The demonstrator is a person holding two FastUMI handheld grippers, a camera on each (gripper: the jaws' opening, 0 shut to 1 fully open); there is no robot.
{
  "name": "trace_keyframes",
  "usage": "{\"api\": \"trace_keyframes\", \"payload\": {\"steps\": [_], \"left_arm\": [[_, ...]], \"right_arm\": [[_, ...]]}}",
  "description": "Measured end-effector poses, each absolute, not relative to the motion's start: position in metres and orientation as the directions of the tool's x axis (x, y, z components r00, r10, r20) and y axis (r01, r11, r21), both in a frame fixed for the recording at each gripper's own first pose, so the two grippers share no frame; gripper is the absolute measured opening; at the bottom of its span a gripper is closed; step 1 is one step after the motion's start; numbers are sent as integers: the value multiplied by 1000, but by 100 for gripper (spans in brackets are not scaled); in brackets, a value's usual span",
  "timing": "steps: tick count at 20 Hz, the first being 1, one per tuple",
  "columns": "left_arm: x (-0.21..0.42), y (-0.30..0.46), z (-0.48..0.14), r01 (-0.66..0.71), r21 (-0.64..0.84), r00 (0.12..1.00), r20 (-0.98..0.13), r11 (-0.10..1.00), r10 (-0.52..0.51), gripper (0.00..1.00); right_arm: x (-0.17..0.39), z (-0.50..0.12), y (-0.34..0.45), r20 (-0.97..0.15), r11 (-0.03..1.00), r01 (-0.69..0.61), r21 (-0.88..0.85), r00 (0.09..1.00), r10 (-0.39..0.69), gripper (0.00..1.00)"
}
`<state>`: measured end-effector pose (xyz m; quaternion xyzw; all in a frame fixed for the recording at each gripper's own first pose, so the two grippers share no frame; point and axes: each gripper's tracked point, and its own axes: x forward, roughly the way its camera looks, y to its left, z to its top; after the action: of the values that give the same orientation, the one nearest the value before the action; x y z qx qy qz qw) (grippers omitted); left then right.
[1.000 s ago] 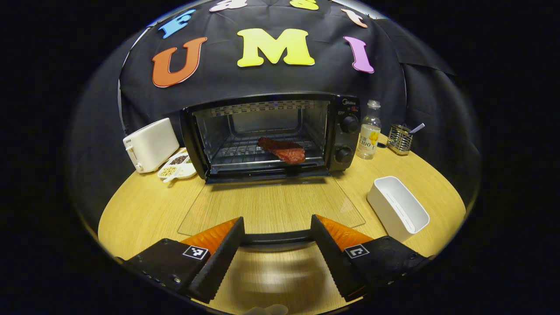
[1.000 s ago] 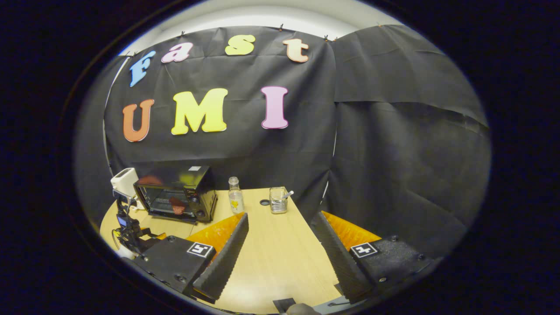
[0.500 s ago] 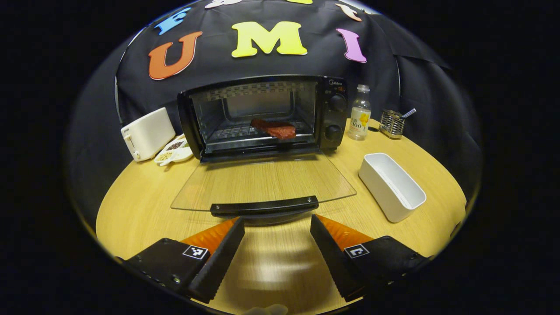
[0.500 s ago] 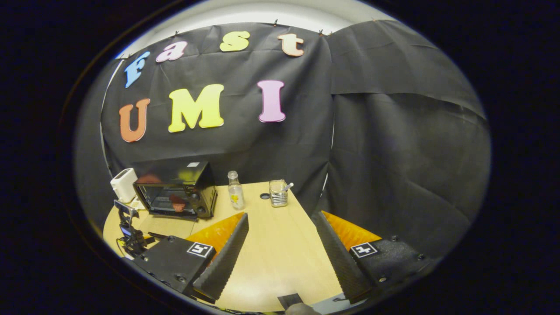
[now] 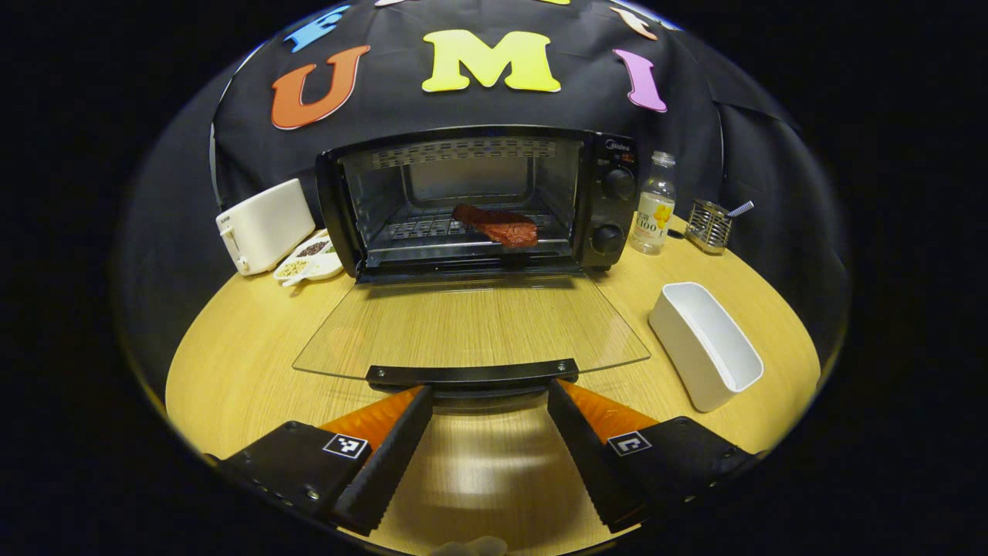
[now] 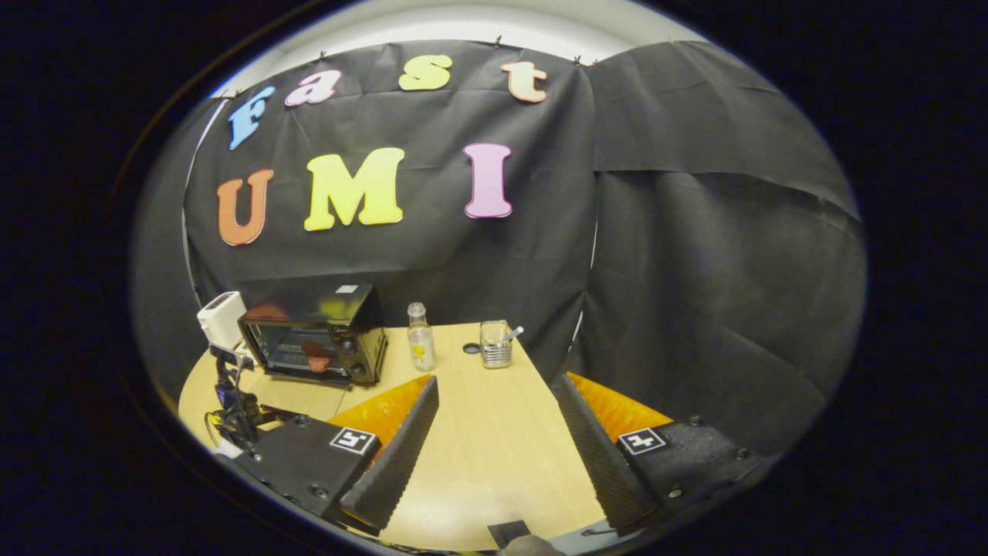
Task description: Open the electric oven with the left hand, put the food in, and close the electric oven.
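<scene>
The black electric oven (image 5: 471, 201) stands open at the back of the round wooden table. A reddish slab of meat (image 5: 498, 225) lies on its wire rack. The glass door (image 5: 471, 324) lies folded down flat, and its black handle (image 5: 472, 374) points at me. My left gripper (image 5: 485, 432) is open just in front of the handle, with nothing between its fingers. In the right gripper view, the oven (image 6: 312, 333) with the meat (image 6: 315, 355) is far off at the left. My right gripper (image 6: 494, 440) hangs open and empty above the table's right side.
A white toaster (image 5: 264, 225) and a dish of seeds (image 5: 310, 265) stand left of the oven. To its right are a drink bottle (image 5: 653, 215), a wire holder (image 5: 708, 226) and a white rectangular tub (image 5: 706, 344). The other hand-held gripper (image 6: 235, 401) appears at the far left.
The left gripper backed off from the door handle and then came close to it again. The door stays flat. The right gripper hardly moved.
</scene>
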<state>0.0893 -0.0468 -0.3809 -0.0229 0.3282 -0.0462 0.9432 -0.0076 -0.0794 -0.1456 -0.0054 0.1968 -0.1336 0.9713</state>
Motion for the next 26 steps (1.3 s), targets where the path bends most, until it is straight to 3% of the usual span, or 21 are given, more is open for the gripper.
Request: {"api": "trace_keyframes", "payload": {"steps": [8, 16, 19, 26], "left_arm": [[118, -32, -314, 55, -63, 850, -521, 996, -80, 97], [195, -34, -240, 101, 9, 932, -349, 995, -91, 98], [219, -34, -230, 80, -2, 938, -339, 997, -76, 97], [203, -13, -198, 45, 13, 960, -279, 999, -39, 97]], "right_arm": [[-4, -145, -77, -356, 967, 255, -21, 902, -246, 99], [-7, -152, -93, -360, 962, 274, 7, 898, -253, 99], [-14, -149, -102, -359, 958, 288, -1, 894, -269, 99], [-10, -127, -92, -319, 964, 264, 5, 914, -249, 99]]}}
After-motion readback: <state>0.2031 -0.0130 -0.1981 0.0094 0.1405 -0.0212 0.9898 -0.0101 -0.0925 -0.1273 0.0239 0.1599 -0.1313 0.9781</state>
